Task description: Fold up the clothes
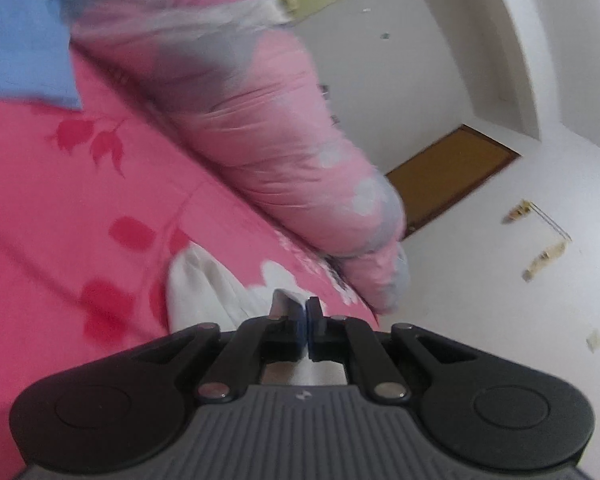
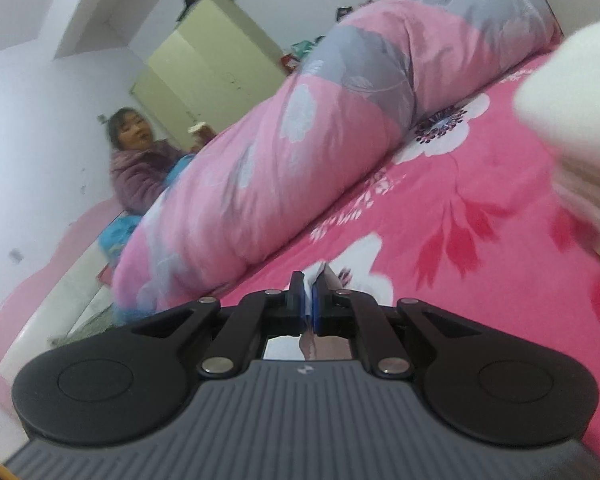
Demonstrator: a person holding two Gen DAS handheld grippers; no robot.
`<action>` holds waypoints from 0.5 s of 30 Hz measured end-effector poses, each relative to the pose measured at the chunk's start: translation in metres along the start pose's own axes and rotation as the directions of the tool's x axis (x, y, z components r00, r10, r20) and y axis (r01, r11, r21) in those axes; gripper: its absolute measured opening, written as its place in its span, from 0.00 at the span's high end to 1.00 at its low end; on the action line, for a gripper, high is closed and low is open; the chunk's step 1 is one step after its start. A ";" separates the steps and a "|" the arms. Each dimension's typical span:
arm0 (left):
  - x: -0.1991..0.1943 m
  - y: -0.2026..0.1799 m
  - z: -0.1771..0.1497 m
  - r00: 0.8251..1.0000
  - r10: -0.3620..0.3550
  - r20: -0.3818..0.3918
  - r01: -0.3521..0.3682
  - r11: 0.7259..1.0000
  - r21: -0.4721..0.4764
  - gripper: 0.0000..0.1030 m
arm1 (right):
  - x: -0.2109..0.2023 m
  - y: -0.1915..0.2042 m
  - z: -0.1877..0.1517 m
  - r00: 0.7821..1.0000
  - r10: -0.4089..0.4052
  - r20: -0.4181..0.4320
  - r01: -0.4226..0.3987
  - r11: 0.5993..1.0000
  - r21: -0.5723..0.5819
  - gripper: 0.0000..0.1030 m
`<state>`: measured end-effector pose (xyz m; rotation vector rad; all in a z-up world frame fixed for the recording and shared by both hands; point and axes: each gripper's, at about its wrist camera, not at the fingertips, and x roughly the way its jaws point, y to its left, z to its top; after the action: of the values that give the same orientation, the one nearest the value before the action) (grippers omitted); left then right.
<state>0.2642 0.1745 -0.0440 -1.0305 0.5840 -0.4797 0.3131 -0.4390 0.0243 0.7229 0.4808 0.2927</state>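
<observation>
L gripper (image 1: 305,322): jaws pinched nearly closed on white cloth (image 1: 204,292), which trails off to its left over the pink sheet (image 1: 60,208). R gripper (image 2: 309,300): jaws closed w/ a thin edge of white cloth between the pads; more of it hangs blurred at the right edge. Quilt roll (image 2: 280,152) lies behind. Progress: cloth is lifted by two points, not flat or stacked, so a fold is mid-way at best; can't tell which fold.
</observation>
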 end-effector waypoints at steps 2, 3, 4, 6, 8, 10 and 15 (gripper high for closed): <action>0.017 0.018 0.015 1.000 0.013 0.006 -0.013 0.998 -0.057 0.66 | 0.041 -0.017 0.013 1.000 -0.012 -0.019 0.013 0.999 0.043 0.94; 0.026 0.027 0.022 1.000 0.020 0.009 -0.019 0.996 -0.086 0.62 | 0.058 -0.033 0.012 0.999 -0.025 -0.040 0.030 0.993 0.110 0.93; 0.034 0.037 0.030 1.000 0.026 0.012 -0.025 0.993 -0.115 0.61 | 0.068 -0.050 0.007 0.997 -0.037 -0.061 0.047 0.982 0.182 0.89; 0.052 0.055 0.045 0.999 0.040 0.016 -0.037 0.985 -0.171 0.54 | 0.089 -0.082 -0.001 0.993 -0.055 -0.105 0.086 0.943 0.320 0.88; 0.067 0.071 0.059 0.998 0.054 0.020 -0.048 0.974 -0.222 0.50 | 0.086 -0.096 -0.009 0.995 -0.051 -0.089 0.080 0.930 0.359 0.85; 0.058 0.064 0.058 0.998 0.064 0.027 -0.057 0.978 -0.202 0.47 | 0.064 -0.095 -0.012 0.998 -0.047 -0.037 0.058 0.934 0.353 0.70; 0.030 0.024 0.048 0.998 0.060 0.028 -0.057 0.994 -0.089 0.42 | 0.002 -0.075 -0.014 0.998 -0.031 0.059 0.011 0.951 0.309 0.55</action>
<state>0.3208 0.1973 -0.0535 -1.1000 0.6111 -0.3886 0.3144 -0.4841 -0.0375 1.0292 0.4785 0.1746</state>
